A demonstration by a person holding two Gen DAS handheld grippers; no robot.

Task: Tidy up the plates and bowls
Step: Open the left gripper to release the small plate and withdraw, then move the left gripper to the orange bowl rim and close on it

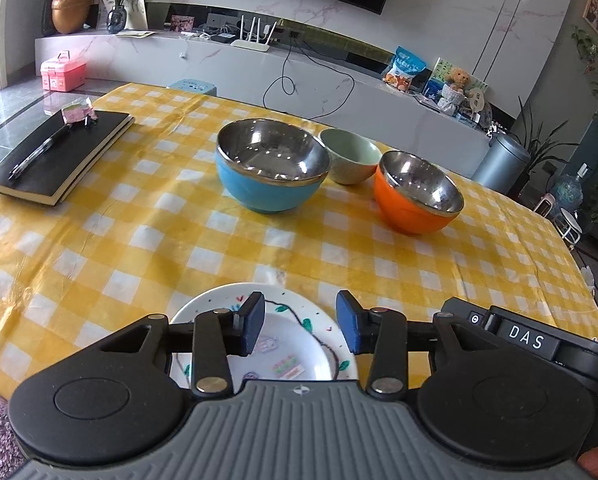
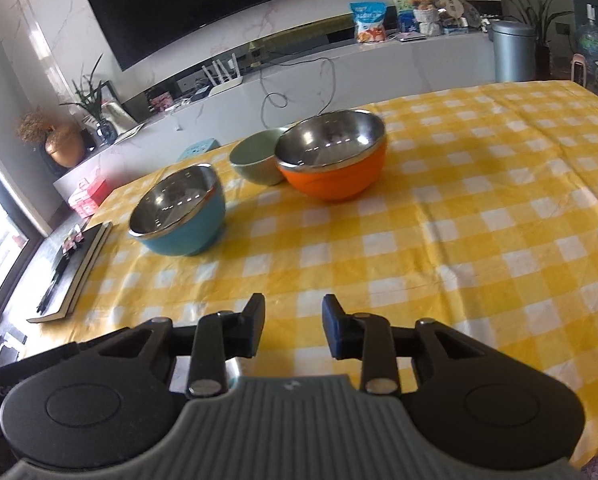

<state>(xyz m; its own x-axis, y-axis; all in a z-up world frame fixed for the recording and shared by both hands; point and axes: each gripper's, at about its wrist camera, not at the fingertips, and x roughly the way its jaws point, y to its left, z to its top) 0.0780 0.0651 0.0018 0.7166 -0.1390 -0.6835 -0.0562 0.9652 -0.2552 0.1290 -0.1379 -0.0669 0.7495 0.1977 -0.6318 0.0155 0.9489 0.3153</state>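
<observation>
A blue steel-lined bowl, a pale green bowl and an orange steel-lined bowl stand on the yellow checked tablecloth. A white painted plate lies at the near edge, under my left gripper, which is open and empty above it. My right gripper is open and empty over bare cloth, well short of the bowls.
A black notebook with a pen and a small pink item on it lies at the table's left side. Part of the right gripper's body shows at the left view's lower right. A TV unit stands behind the table.
</observation>
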